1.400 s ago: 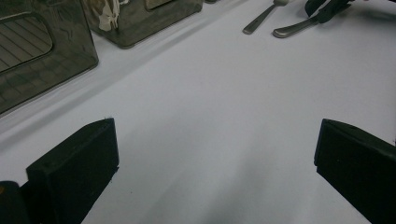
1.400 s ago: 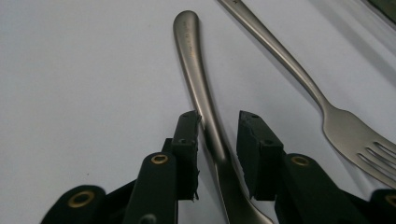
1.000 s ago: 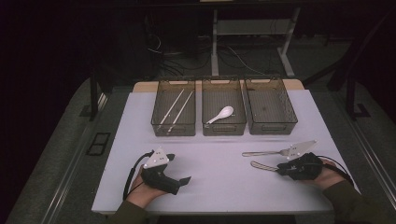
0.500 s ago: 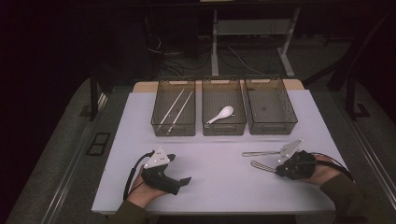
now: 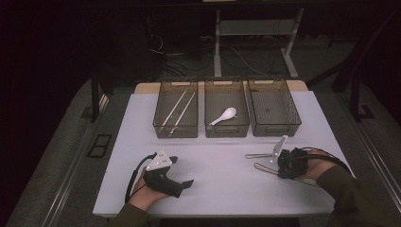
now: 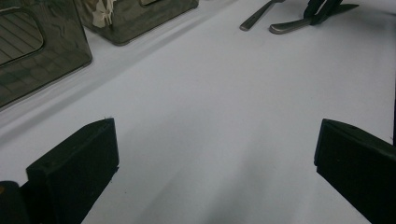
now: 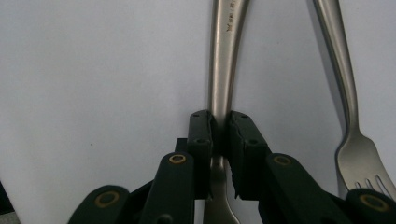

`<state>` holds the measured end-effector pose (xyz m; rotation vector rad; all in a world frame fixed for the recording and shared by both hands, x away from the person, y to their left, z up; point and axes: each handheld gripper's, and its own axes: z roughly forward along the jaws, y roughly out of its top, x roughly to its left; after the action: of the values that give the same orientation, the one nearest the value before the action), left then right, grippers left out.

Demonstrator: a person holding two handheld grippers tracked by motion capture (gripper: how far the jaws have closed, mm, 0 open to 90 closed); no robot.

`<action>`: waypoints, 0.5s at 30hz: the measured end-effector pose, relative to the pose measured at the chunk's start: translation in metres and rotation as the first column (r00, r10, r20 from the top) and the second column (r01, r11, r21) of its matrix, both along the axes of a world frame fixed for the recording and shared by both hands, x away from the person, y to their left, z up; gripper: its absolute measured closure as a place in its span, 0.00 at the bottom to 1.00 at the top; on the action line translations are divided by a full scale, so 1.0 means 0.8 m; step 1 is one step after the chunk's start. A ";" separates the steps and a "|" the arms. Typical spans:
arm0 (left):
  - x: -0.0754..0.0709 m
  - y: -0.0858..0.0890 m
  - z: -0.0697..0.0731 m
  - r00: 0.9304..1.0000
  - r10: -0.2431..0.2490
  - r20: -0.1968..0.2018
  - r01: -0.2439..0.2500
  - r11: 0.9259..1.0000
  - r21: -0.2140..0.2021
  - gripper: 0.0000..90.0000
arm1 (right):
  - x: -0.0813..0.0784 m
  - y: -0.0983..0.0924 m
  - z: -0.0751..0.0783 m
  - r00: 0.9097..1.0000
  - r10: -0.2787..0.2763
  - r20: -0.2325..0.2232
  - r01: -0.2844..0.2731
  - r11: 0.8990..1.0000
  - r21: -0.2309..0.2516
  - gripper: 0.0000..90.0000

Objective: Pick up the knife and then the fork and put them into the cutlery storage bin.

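Right claw (image 7: 219, 135) clamps a steel fork's handle (image 7: 223, 70); left claw (image 6: 210, 172) rests wide open, holding nothing.

The grip sits low on the handle, so the fork lifts lengthwise; a second fork (image 7: 350, 140) lies just beside that claw on the bench (image 5: 217, 184). Ahead stand three sorting bins (image 5: 274, 127). The stamp on the handle is too small to read.

We see a dim room around a softly lit white table (image 5: 222, 184). Shadows there are faint. In the left gripper view the bins (image 6: 42, 51) blur slightly. In the right gripper view the fork (image 7: 224, 56) gleams, sharp, casting a narrow shadow.
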<state>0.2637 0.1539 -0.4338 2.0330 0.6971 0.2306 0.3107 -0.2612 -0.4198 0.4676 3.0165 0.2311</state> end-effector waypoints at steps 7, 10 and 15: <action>0.000 0.001 0.001 1.000 -0.004 0.006 0.004 1.000 0.002 0.00 | 0.001 -0.014 0.006 0.999 -0.039 0.021 0.036 0.992 0.120 0.88; 0.000 0.002 0.001 1.000 -0.004 0.006 0.004 1.000 0.001 0.00 | 0.003 -0.022 0.013 0.997 -0.062 0.056 0.051 0.980 0.191 0.88; 0.000 0.001 0.000 1.000 -0.008 0.004 0.008 1.000 0.005 0.00 | 0.002 -0.037 0.025 0.987 -0.147 0.068 0.118 0.940 0.319 0.88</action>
<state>0.2639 0.1548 -0.4336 2.0390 0.6863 0.2323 0.3124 -0.2904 -0.3996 0.6628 2.8508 0.7095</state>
